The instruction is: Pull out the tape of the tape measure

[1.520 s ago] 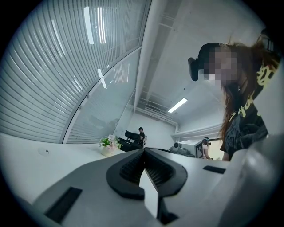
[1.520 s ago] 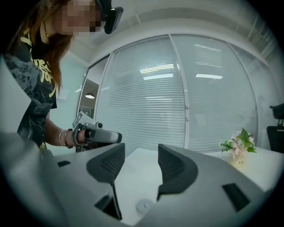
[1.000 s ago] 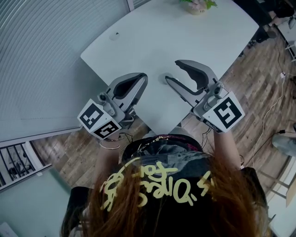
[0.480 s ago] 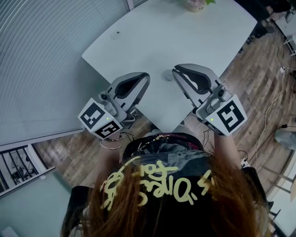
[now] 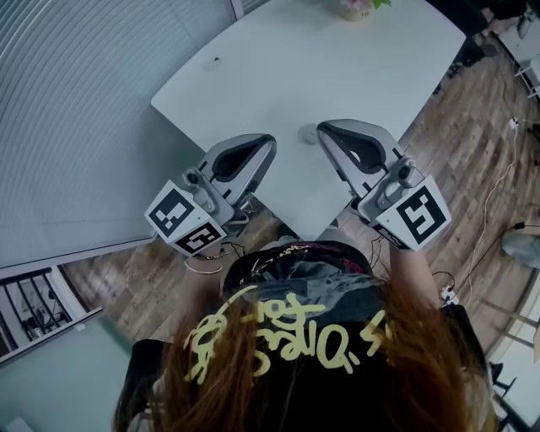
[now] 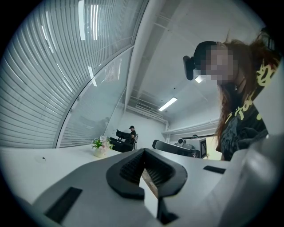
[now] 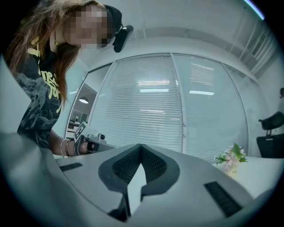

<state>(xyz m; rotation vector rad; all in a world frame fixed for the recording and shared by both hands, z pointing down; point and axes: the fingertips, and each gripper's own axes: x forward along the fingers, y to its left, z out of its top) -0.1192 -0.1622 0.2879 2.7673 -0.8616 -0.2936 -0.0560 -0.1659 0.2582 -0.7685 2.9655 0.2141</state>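
Note:
A small pale round object (image 5: 308,135), likely the tape measure, lies on the white table (image 5: 278,76) near its front corner; its detail is too small to make out. My right gripper (image 5: 321,129) hovers just to its right. Its jaws have just been closing and now meet with nothing between them, as the right gripper view also shows (image 7: 141,146). My left gripper (image 5: 269,140) is a short way left of the object, shut and empty, its pads pressed together in the left gripper view (image 6: 143,151). Neither gripper view shows the round object.
A flower pot (image 5: 359,8) stands at the table's far edge and also appears in the gripper views (image 6: 100,146) (image 7: 230,160). A tiny dark speck (image 5: 216,61) lies on the far left of the table. Blinds and glass wall line the left; wood floor surrounds the table.
The right gripper's jaws, wide open around the round object a second ago, have closed beside it without taking it. The right gripper also shifted slightly. The left gripper stayed put.

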